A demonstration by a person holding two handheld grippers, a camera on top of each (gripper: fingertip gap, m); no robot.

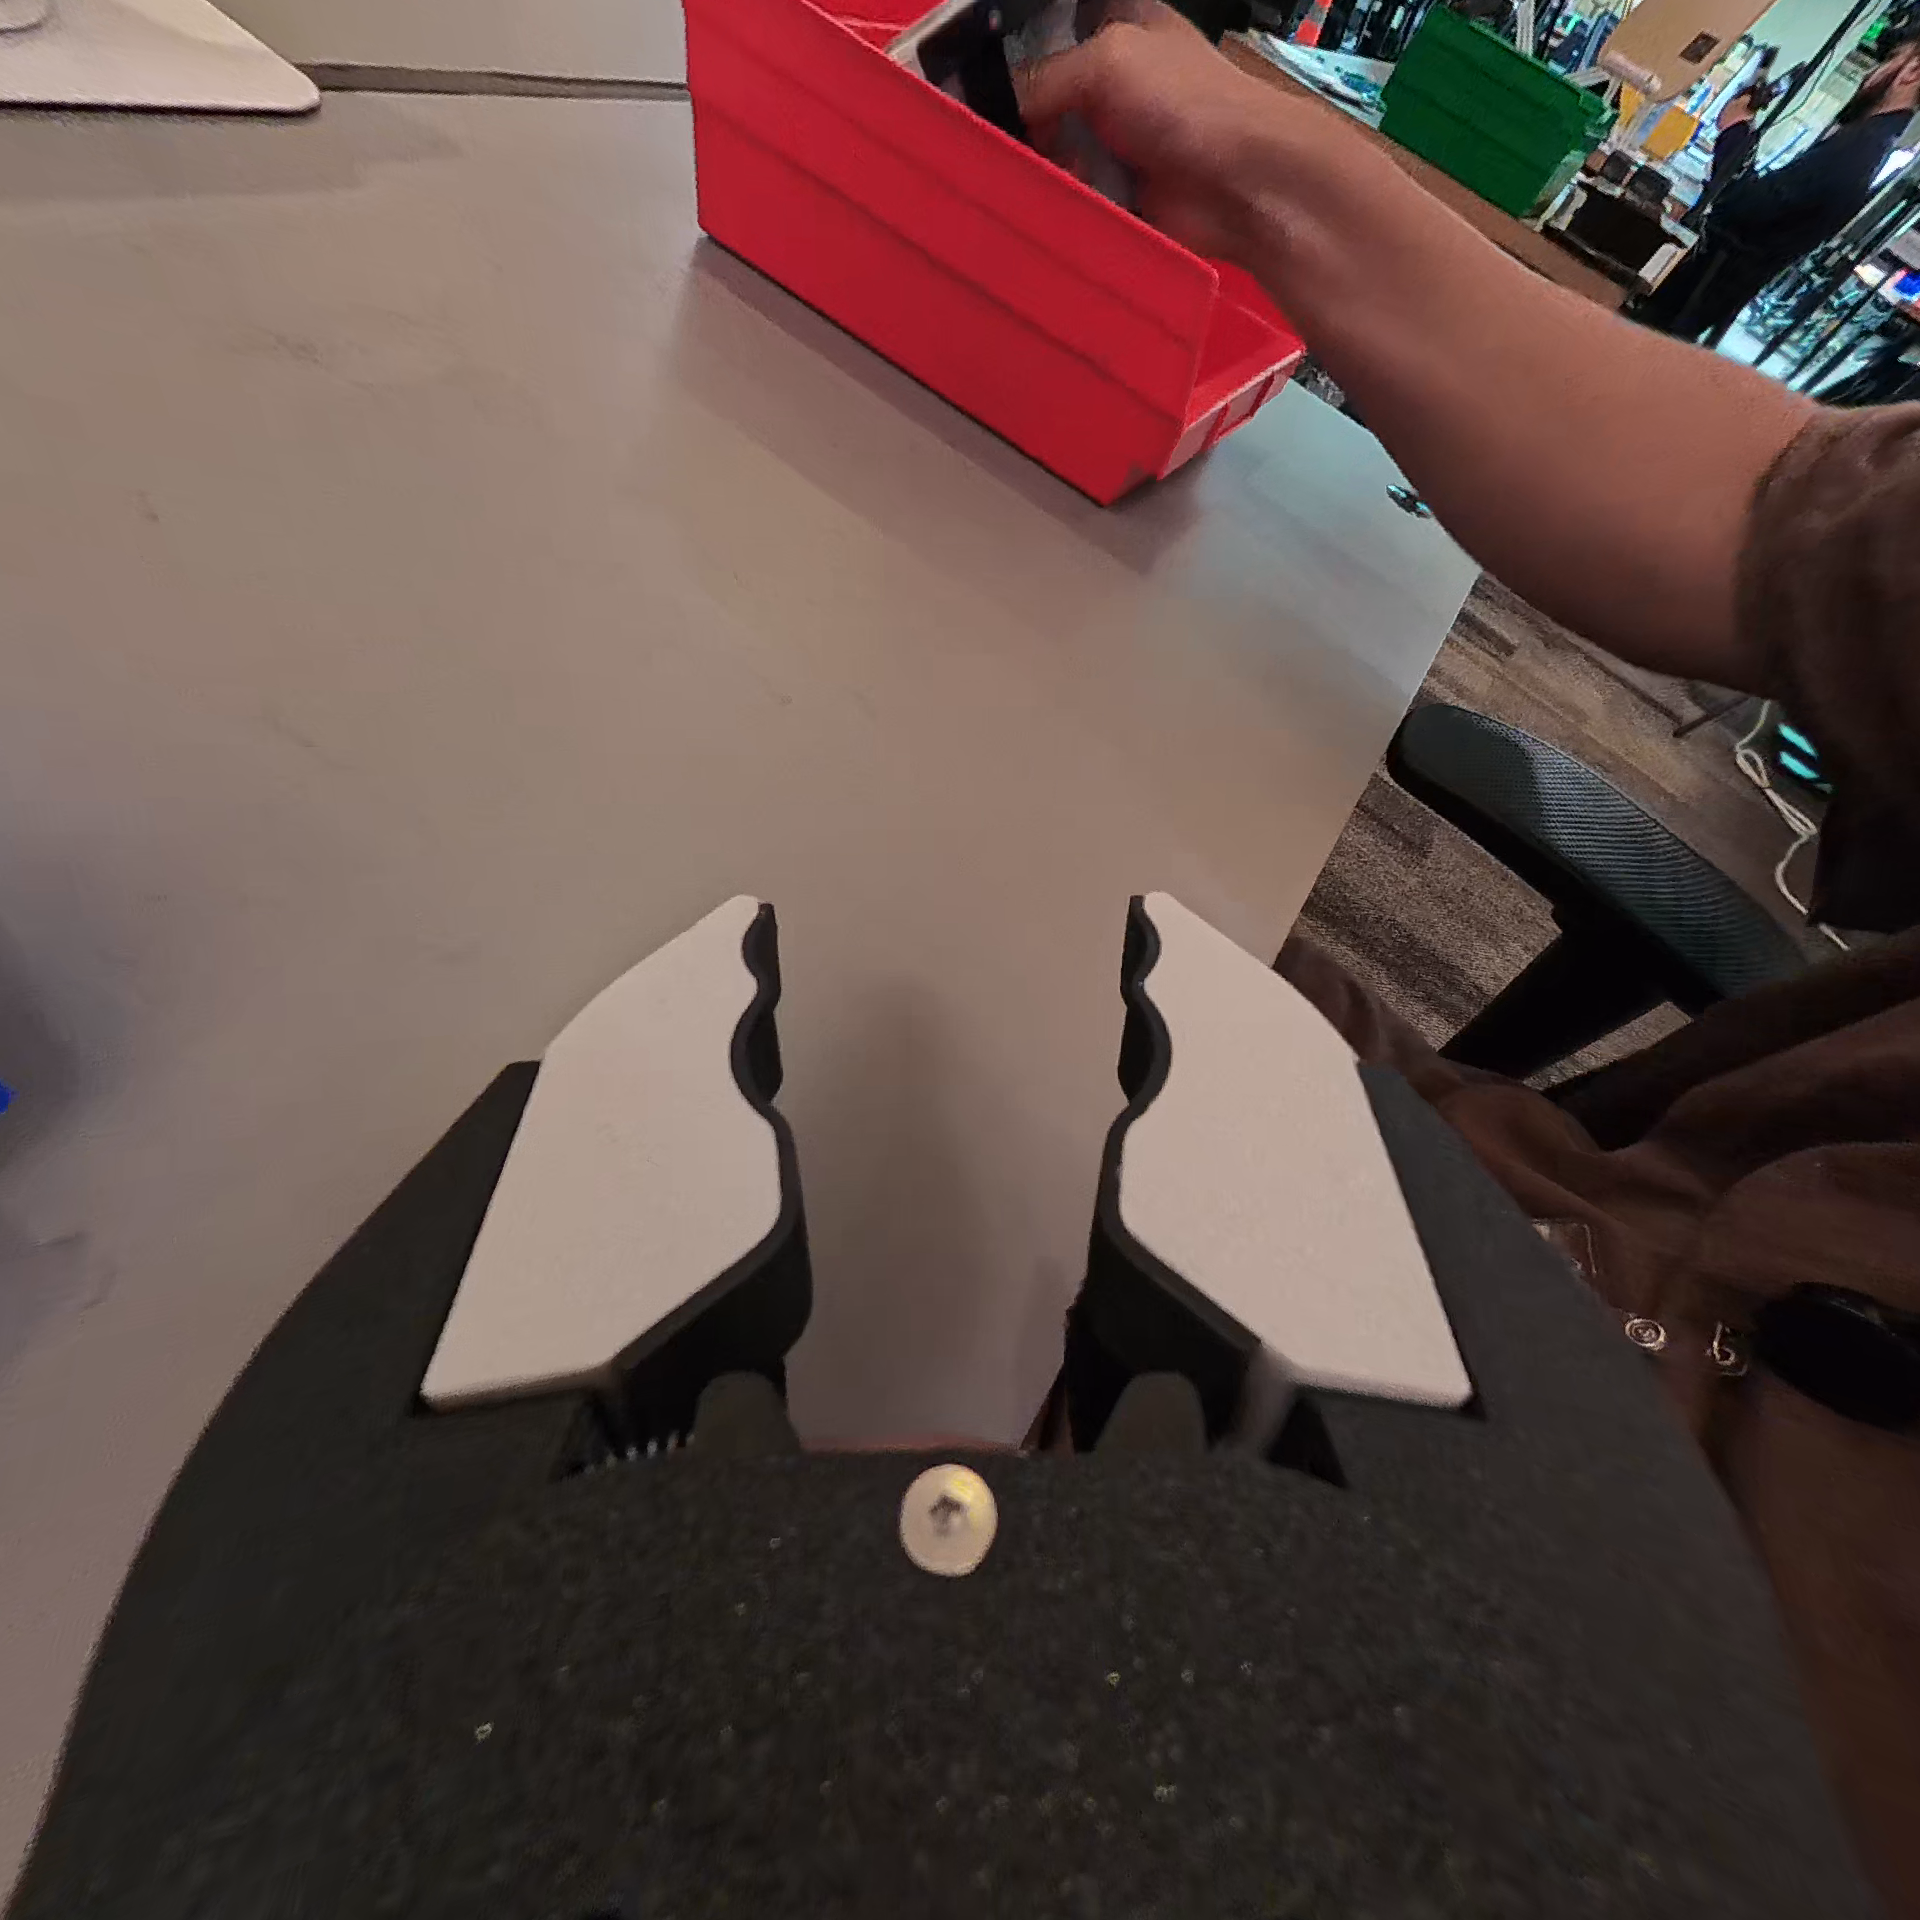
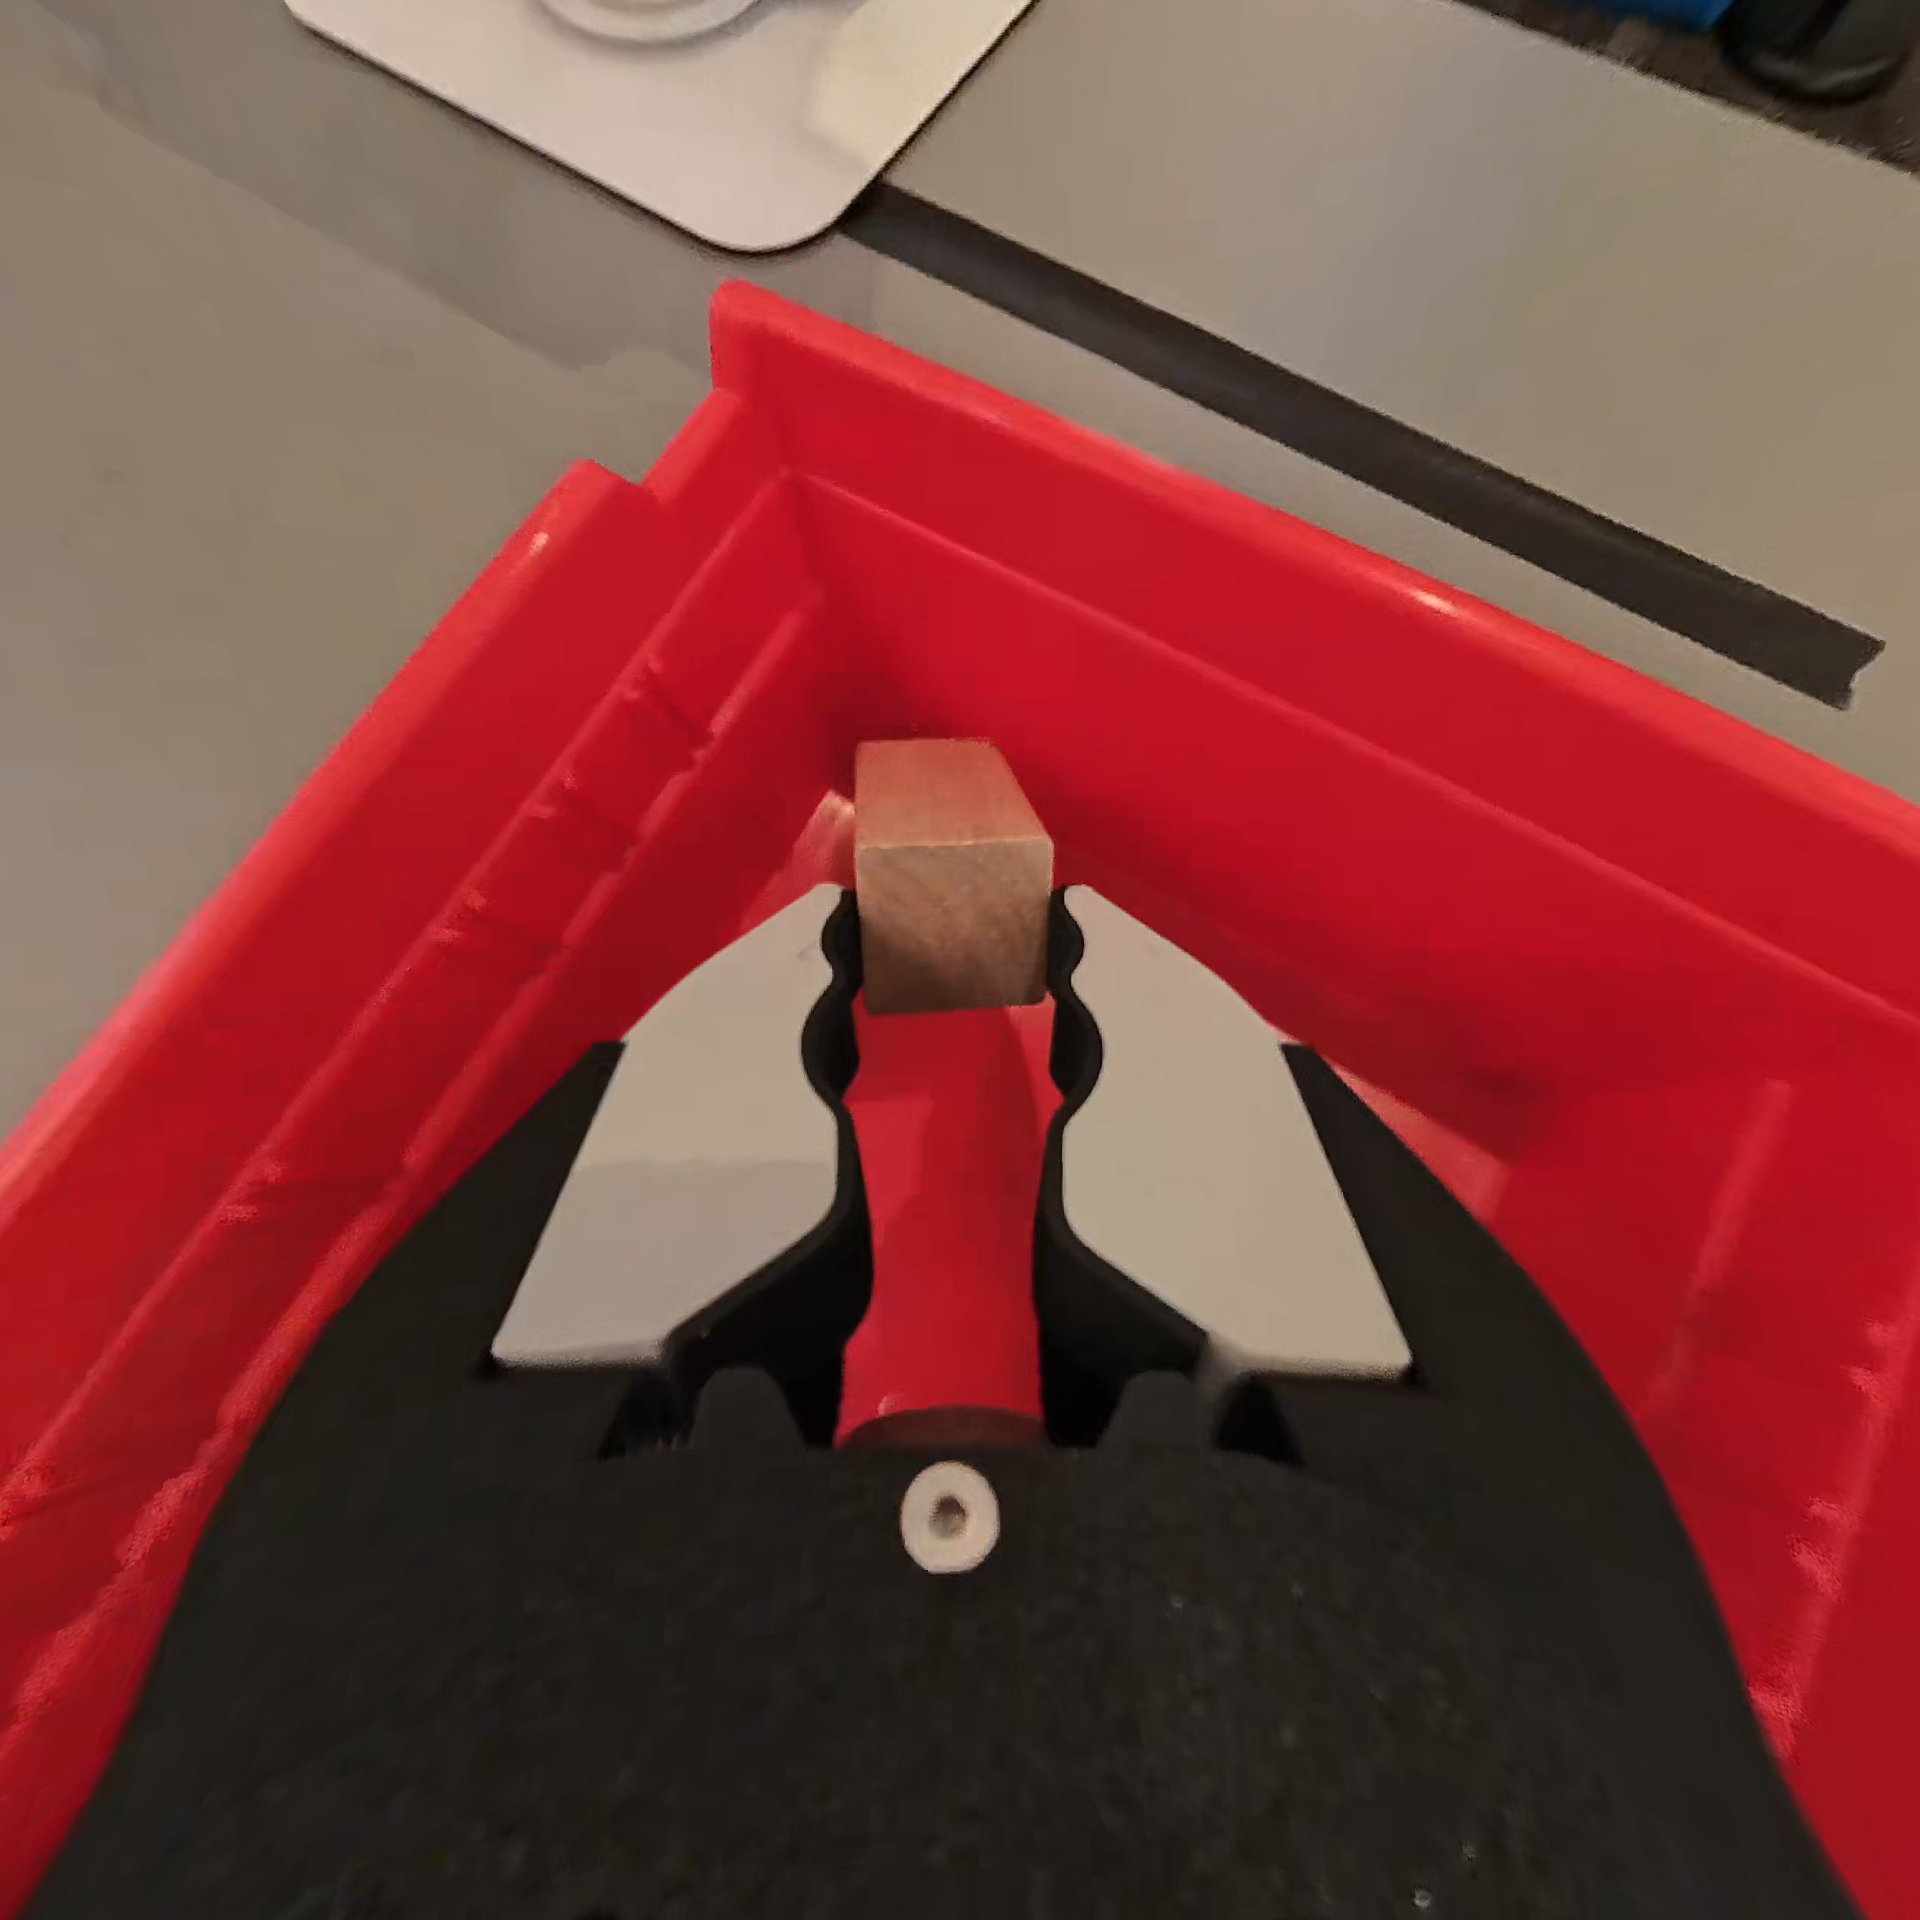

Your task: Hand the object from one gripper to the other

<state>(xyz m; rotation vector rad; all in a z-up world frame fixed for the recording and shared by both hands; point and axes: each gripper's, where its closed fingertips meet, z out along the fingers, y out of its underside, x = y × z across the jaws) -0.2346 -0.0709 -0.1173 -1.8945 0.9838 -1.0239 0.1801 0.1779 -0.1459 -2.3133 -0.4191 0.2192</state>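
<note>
In the right wrist view my right gripper (image 2: 954, 940) is shut on a small wooden block (image 2: 951, 914), held at its fingertips inside the red bin (image 2: 1351, 675), near the bin's far corner. In the left wrist view my left gripper (image 1: 948, 920) is open and empty above the grey table (image 1: 468, 571), well short of the red bin (image 1: 935, 270). A person's hand (image 1: 1143, 114) holds the right gripper's body at the bin; its fingers are hidden there.
A white mat (image 2: 675, 114) lies on the table beyond the bin, also in the left wrist view (image 1: 156, 62). A dark strip (image 2: 1351, 468) runs across the table. The table edge (image 1: 1382, 748) is at the right, with a black chair (image 1: 1590, 862) beyond. A green bin (image 1: 1486, 104) stands far back.
</note>
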